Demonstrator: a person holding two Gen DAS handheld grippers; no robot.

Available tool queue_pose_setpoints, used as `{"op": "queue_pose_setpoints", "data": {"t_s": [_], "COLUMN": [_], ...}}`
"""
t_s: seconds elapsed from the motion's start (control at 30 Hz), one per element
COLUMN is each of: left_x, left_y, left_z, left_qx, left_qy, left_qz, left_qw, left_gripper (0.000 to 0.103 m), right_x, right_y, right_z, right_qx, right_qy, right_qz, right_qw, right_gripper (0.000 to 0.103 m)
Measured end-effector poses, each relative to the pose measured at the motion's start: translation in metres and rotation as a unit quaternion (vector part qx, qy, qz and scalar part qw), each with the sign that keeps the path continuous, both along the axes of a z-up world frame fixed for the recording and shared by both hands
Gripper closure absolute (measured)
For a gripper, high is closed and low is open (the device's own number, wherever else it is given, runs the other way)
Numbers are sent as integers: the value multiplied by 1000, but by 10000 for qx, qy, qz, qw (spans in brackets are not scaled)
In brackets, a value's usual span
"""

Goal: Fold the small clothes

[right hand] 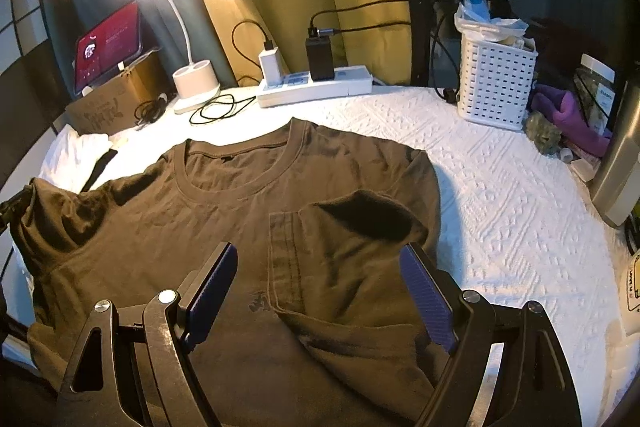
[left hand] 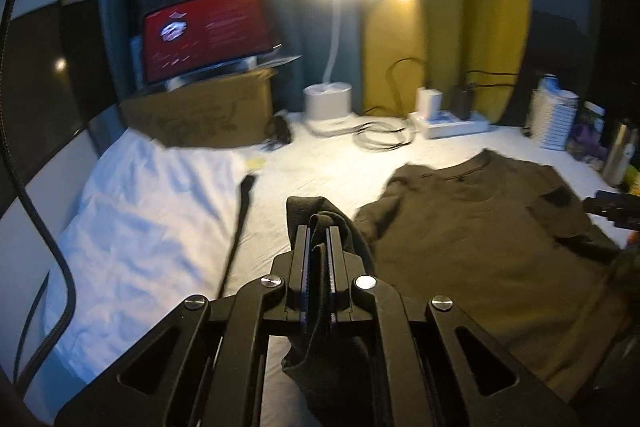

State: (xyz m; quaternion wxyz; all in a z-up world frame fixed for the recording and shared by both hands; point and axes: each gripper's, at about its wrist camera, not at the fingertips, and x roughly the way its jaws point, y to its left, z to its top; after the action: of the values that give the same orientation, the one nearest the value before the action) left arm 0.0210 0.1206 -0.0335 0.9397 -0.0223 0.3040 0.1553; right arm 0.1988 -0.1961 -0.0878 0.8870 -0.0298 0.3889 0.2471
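Observation:
An olive-brown T-shirt [right hand: 224, 211] lies flat on the white textured table cover [right hand: 500, 195], collar toward the lamp. Its right sleeve [right hand: 360, 223] is folded in over the chest. My left gripper [left hand: 319, 231] is shut on the shirt's left sleeve [left hand: 316, 211], and the cloth is bunched between the pads and lifted off the table. In the right wrist view that lifted sleeve [right hand: 44, 203] rises at the far left. My right gripper [right hand: 316, 263] hovers open over the folded right sleeve, with nothing between its blue pads [right hand: 428, 291].
A lit desk lamp [right hand: 196, 83], a power strip with chargers [right hand: 316, 83] and loose cables line the back. A tablet on a cardboard box [left hand: 208, 107] stands back left, beside white cloth [left hand: 152, 227]. A white basket [right hand: 494, 79], a purple cloth and a metal bottle [right hand: 616, 163] crowd the right.

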Motion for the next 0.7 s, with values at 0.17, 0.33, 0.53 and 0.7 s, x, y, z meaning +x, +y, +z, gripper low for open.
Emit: {"op": "queue_pose_setpoints", "data": {"t_s": [0.17, 0.33, 0.53, 0.7], "left_x": [25, 62, 81, 56], "left_y": [-44, -87, -95, -57], "left_z": [0, -32, -57, -36], "left_qx": [9, -234, -1288, -1389], "left_qy": [129, 684, 1297, 959], "left_qz": [-685, -1387, -1937, -1602], "left_qw": [9976, 9877, 9639, 9726], "left_gripper": [97, 97, 82, 62], "right_x": [-3, -8, -14, -17], "right_y": [-18, -37, -58, -67], "right_z": [3, 1, -6, -14], "right_qx": [103, 135, 145, 157], "right_qy": [-48, -33, 38, 100], "right_qz": [-131, -270, -435, -566], "right_qw": [9998, 9995, 9989, 9982], "right_gripper": [18, 18, 18, 18]}}
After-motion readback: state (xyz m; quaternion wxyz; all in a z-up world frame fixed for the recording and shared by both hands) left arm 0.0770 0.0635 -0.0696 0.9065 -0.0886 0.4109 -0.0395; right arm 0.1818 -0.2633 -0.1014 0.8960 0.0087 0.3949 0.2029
